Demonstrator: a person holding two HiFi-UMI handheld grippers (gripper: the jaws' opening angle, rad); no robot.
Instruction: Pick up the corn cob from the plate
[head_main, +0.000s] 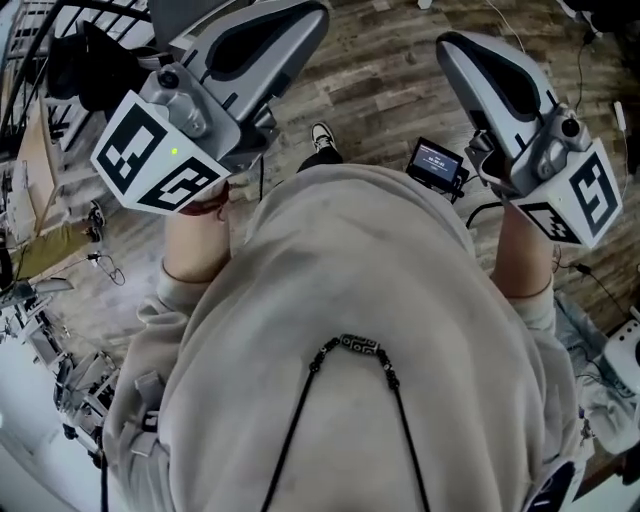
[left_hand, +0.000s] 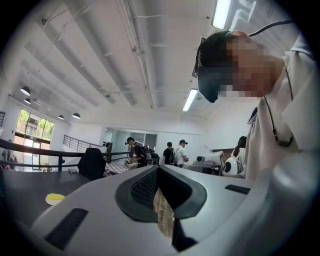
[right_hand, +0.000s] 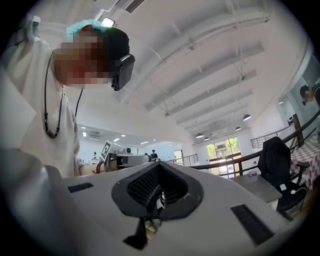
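The left gripper and right gripper are both raised close against the person's pale sweatshirt, above the wooden floor. Each has its jaws drawn together with nothing between the pads. In the left gripper view a small yellow thing, probably the corn cob, lies on a pale plate toward the near edge of a dark table, well apart from both grippers

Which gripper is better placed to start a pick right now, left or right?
Left gripper, marginally: only its view shows a yellow item on a dark table. Right gripper is shut too.
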